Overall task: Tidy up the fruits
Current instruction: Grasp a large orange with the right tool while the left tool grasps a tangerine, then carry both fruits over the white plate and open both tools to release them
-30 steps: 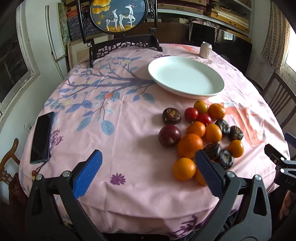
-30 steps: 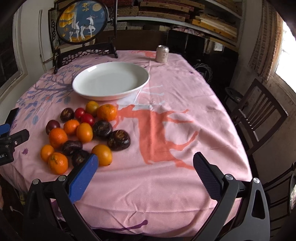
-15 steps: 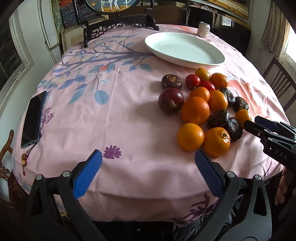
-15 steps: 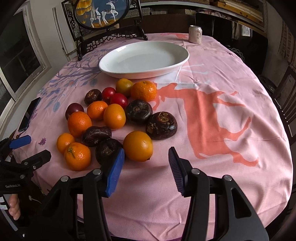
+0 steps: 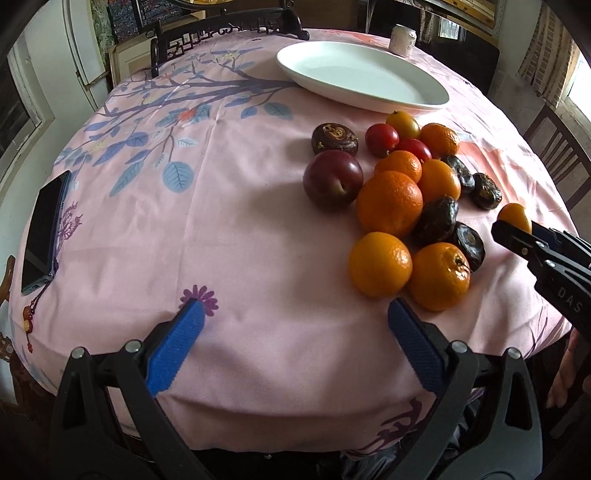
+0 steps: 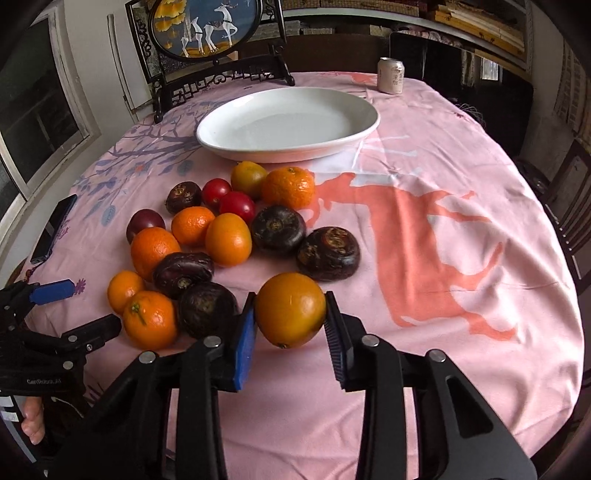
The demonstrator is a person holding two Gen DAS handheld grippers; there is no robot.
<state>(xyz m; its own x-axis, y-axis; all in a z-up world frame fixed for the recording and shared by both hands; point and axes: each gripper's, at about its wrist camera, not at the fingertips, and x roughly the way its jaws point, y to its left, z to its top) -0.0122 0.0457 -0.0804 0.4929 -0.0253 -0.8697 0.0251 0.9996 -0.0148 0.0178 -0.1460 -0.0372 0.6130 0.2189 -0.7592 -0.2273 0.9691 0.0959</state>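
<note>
A pile of fruit lies on the pink cloth in front of a white oval plate (image 6: 221, 144): oranges, dark brown water chestnuts, red tomatoes and a plum (image 5: 332, 181). My right gripper (image 6: 290, 295) has its jaws closing around the nearest orange (image 6: 290, 310), and both pads touch its sides. From the left wrist view that orange (image 5: 515, 218) shows just beyond the right gripper's tips. My left gripper (image 5: 291, 332) stands open above bare cloth at the table's near edge, with two oranges (image 5: 380, 264) just past its right finger.
A dark phone (image 5: 44, 229) lies at the table's left edge. A drink can (image 6: 391, 75) and a framed deer screen (image 6: 207, 29) stand at the back. A wooden chair (image 6: 569, 206) is at the right. A hand shows at the lower left.
My right gripper's jaws went from wide open to closed around the front orange. My left gripper sank toward the cloth, and the fruit pile looks nearer.
</note>
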